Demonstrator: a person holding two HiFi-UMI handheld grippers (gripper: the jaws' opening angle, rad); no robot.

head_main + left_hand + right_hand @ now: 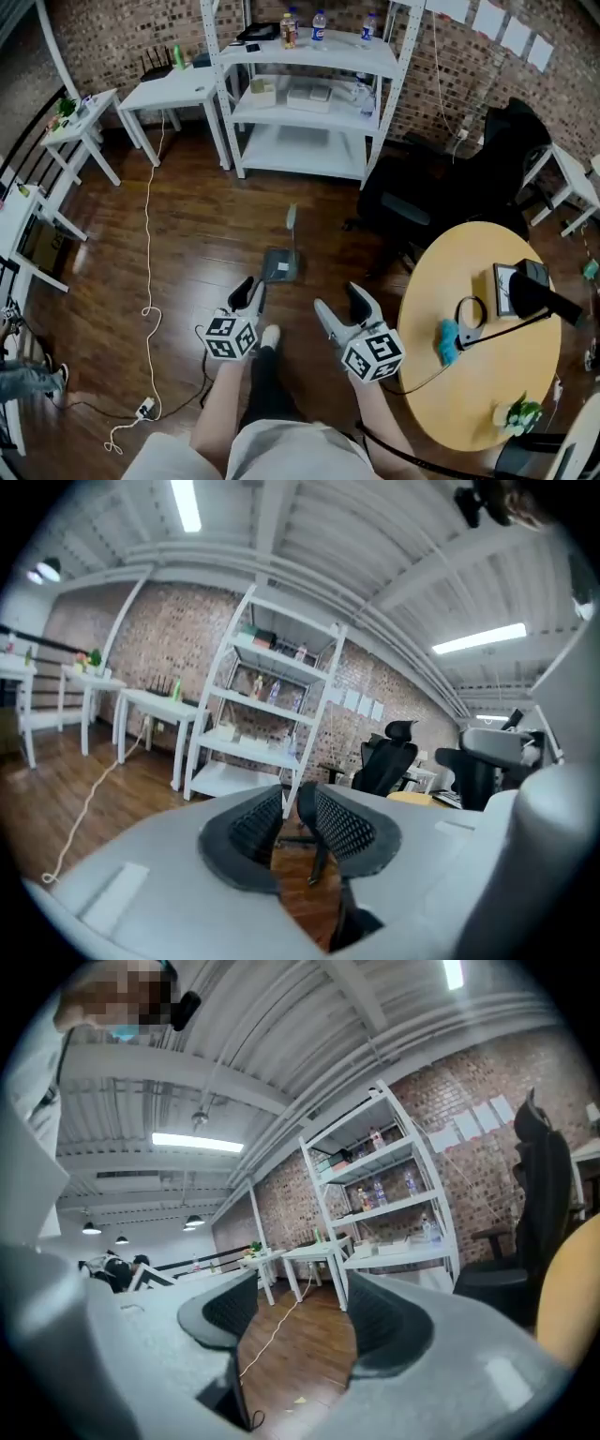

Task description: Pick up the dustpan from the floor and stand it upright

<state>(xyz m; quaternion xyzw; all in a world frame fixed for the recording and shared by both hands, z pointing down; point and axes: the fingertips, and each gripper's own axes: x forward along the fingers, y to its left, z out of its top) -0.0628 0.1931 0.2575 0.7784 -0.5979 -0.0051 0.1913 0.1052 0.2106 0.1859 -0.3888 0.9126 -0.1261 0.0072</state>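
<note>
The grey dustpan sits on the wooden floor in the head view, its pale handle pointing away from me; it seems to stand on its pan. My left gripper hovers just short of it, apart from it, jaws a narrow gap wide. The left gripper view shows nothing between those dark ribbed pads of the left gripper. To the right, my right gripper is held open and empty. In its own view the right gripper points level toward the shelving.
White shelving and white side tables line the brick wall. A black office chair and a round wooden table stand on the right. A white cable trails over the floor on the left. My shoe is between the grippers.
</note>
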